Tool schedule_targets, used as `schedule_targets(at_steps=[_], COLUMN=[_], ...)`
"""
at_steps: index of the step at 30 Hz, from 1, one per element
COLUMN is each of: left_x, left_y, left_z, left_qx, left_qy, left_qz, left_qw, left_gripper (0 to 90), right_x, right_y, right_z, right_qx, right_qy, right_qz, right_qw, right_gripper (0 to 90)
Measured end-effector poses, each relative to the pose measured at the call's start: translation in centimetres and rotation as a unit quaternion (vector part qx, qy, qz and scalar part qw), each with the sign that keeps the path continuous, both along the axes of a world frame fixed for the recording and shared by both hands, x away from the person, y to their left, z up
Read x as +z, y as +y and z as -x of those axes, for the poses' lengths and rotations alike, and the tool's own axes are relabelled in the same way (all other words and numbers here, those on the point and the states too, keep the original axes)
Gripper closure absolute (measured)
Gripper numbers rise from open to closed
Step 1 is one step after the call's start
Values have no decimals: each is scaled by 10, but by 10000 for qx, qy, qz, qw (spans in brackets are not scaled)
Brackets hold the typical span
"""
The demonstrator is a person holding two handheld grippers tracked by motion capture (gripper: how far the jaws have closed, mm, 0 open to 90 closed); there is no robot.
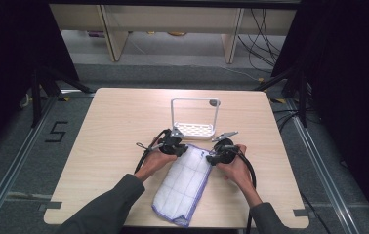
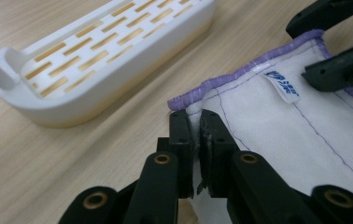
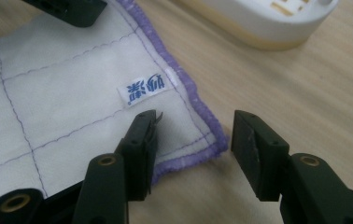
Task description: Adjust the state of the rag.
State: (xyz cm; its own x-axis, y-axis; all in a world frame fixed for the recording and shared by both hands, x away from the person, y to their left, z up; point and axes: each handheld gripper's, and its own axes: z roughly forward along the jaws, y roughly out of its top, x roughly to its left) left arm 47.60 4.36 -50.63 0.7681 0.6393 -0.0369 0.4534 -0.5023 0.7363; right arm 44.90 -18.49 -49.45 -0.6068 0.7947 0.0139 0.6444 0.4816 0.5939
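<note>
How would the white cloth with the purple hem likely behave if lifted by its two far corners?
The cloth is probably floppy: its corner bunches where the left gripper pinches it. It looks thin and light. Lifted, it would likely sag and hang between the corners.

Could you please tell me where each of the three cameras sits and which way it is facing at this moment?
High view: above the person's side, looking forward and down on the table; both forearms, left gripper and right gripper at the cloth, white rack behind.
Left gripper view: rides the left gripper, looking along jaws pinched on the cloth's corner.
Right gripper view: rides the right gripper, jaws apart astride the cloth's other corner.
Shared: both gripper views show the blue-printed label and the rack.
</note>
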Motion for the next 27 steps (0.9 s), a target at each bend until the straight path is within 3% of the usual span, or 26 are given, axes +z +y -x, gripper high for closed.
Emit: schedule_targets(at_steps=[3,5,6,10,11,12,13,16,24,27], left_x=[-1,-2,-1,-2,-3,-3,-4,-5,-6,-6], left_y=[7,11,12,15,15,14,14,14,12,10], left_z=[1,2,2,0,-1,-1,-2,-2,-6,-5], left_qx=[19,62,68,125,123,92,74,99,152,90], left_qy=[35,64,49,91,96,89,87,123,136,140], left_qz=[68,102,87,108,112,98,113,143,168,155], left_qw=[10000,9999,9999,9998,9998,9999,9999,9998,9997,9997], left_gripper=[843,837,833,758,739,732,731,731,700,753], right_x=[6,10,13,6,5,1,1,-2,-2,-3], right_y=[3,5,7,12,13,14,14,15,15,16], right_z=[-1,-2,-2,-9,-9,-10,-9,-11,-10,-9], right_qx=[2,-16,-76,-18,-81,-66,-49,53,56,57], right_qy=[-20,-151,-72,-131,13,-35,60,41,67,75], right_qz=[-47,-127,-189,-84,-104,-117,-48,6,-48,-80], right_qw=[10000,9998,9998,9999,9999,9999,10000,10000,10000,9999], right_gripper=[503,485,485,500,503,507,511,532,568,603])
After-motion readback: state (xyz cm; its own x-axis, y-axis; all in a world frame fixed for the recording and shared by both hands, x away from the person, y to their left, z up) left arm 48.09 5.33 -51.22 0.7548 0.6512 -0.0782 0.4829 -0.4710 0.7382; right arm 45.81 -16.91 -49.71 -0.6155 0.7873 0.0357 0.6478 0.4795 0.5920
